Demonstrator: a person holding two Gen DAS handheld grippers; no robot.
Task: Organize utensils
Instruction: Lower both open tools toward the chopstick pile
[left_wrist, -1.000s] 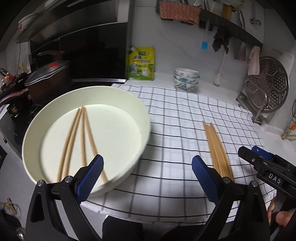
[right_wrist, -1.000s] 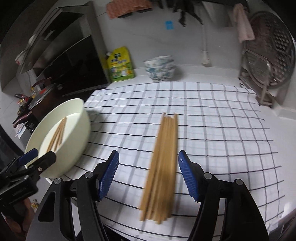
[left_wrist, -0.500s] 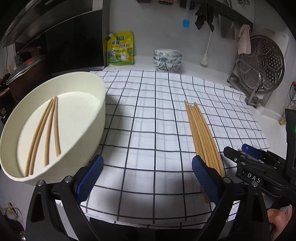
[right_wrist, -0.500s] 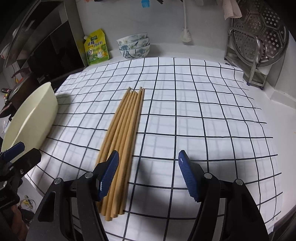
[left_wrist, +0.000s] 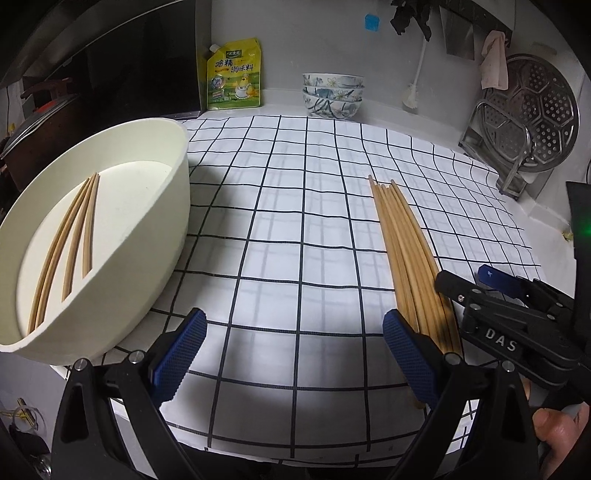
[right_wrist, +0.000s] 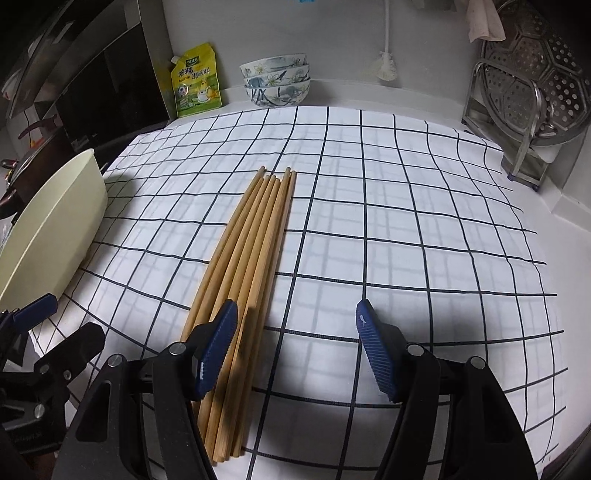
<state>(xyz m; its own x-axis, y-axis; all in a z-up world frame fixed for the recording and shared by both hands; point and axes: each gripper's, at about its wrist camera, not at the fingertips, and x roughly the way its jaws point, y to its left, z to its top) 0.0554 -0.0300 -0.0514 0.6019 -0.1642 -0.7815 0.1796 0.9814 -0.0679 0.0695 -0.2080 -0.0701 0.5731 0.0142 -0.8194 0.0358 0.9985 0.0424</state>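
Checked cloth (right_wrist: 406, 229) bare right of chopsticks (right_wrist: 251, 251), basin (left_wrist: 110, 236) at left edge

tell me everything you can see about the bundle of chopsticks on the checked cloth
The bundle of chopsticks is a loose row of light brown sticks, wood or bamboo by the look, plain and round. They lie flat and side by side on the white checked cloth, roughly parallel, their far ends uneven and fanned slightly apart. The near ends pass under the inner finger of the right tongs, which stand open with nothing gripped. The cream basin stands apart to one side.
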